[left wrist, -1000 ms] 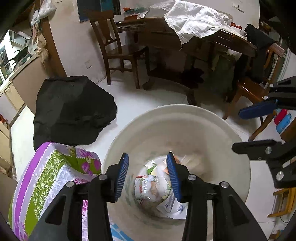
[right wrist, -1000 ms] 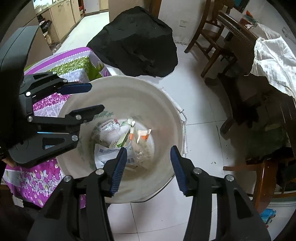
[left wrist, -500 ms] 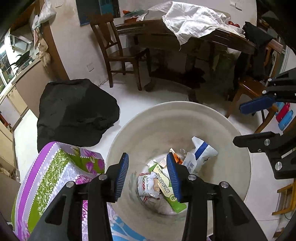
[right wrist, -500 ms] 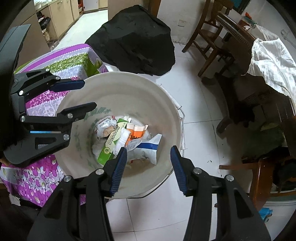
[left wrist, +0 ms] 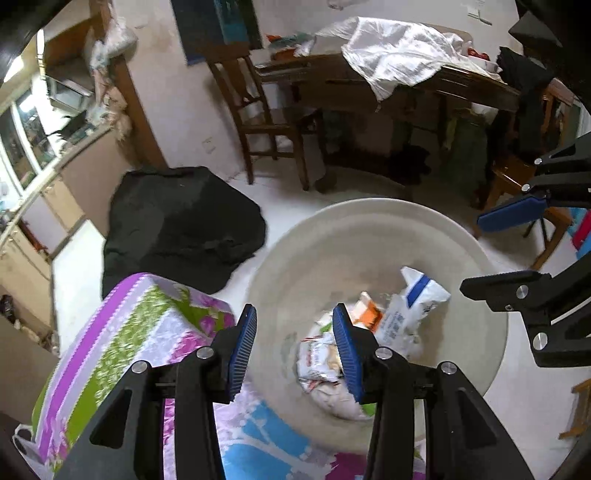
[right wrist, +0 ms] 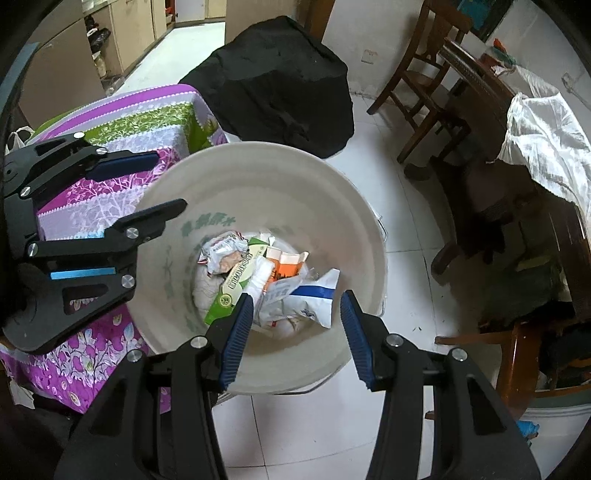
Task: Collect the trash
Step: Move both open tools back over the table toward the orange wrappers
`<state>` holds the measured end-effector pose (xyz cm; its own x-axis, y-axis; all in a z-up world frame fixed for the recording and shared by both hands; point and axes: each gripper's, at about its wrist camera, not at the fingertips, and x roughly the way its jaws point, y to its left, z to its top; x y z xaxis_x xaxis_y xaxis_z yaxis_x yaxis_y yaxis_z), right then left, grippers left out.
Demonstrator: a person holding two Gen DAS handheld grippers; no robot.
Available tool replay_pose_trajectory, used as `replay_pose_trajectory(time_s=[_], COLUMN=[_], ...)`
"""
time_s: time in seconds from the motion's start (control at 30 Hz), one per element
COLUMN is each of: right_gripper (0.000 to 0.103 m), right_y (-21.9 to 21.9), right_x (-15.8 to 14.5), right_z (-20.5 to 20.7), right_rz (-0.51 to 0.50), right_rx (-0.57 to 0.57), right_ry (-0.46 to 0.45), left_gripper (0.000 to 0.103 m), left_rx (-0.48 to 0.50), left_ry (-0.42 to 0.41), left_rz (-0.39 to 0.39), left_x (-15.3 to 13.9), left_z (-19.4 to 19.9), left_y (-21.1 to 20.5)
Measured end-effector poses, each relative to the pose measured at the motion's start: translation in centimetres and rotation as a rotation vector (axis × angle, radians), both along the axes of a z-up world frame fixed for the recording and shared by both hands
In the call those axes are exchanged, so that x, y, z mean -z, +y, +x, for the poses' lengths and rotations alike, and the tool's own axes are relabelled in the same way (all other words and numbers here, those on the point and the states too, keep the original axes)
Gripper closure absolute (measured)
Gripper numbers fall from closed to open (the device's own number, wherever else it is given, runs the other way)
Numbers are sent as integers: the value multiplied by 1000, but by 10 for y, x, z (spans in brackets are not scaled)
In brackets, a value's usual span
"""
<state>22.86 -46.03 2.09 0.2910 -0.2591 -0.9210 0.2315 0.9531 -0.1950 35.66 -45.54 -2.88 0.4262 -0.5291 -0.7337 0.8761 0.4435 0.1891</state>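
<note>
The trash [right wrist: 273,284] lies heaped at the bottom of the cream bucket [right wrist: 332,206]: a white pouch with a blue stripe [right wrist: 314,295] on top, an orange-and-white carton [right wrist: 286,264] beside it, a green-edged wrapper [right wrist: 236,284] and a crumpled foil packet [right wrist: 221,251] further in. We hold the right gripper [right wrist: 295,332] above the bucket's near rim, its blue pads [right wrist: 236,336] spread with nothing between them; the left gripper [left wrist: 293,345] hangs over the rim next to the draped table, equally spread and empty. We judge a drop complete, so the step in hand is going for the next piece: lift both grippers straight clear of the rim, avoid knocking the light bucket, and keep the tongs from crossing, since they sit near each other over the opening.

The bucket stands on white floor tiles [right wrist: 314,424], touching a table under a purple, green and floral cloth [right wrist: 122,122]. A black bag [right wrist: 280,81] slumps just behind. Beyond it stand a wooden chair [left wrist: 266,110] against the wall and a dark wooden table [left wrist: 424,81] draped with a white cloth [left wrist: 399,59]. Cabinets [right wrist: 129,33] line the far side.
</note>
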Motion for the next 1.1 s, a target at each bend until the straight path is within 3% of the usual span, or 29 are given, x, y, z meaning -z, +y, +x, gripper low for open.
replay_pose_trajectory(time_s=[0.13,0.6,0.83,1.1], right_gripper=[54,52,50,50], right_y=[10,77,130,168], right_x=[-4,-24,-25,-3], right_z=[0,-2,27,77], right_rz=[-8,-114,-69,-18], right_rx=[3,-67,-172,-233], right_ry=[-47,-288,-368,-337], left_gripper=[57,56,55,49], left_rx=[-60,-241,-314,-447], left_ry=[-68,-190,-192,-135], left_rz=[-26,-91,-97,-81], left_x=[-4,-11,-7,19], left_z=[-5,-9,4,32], left_y=[23,124,184,270])
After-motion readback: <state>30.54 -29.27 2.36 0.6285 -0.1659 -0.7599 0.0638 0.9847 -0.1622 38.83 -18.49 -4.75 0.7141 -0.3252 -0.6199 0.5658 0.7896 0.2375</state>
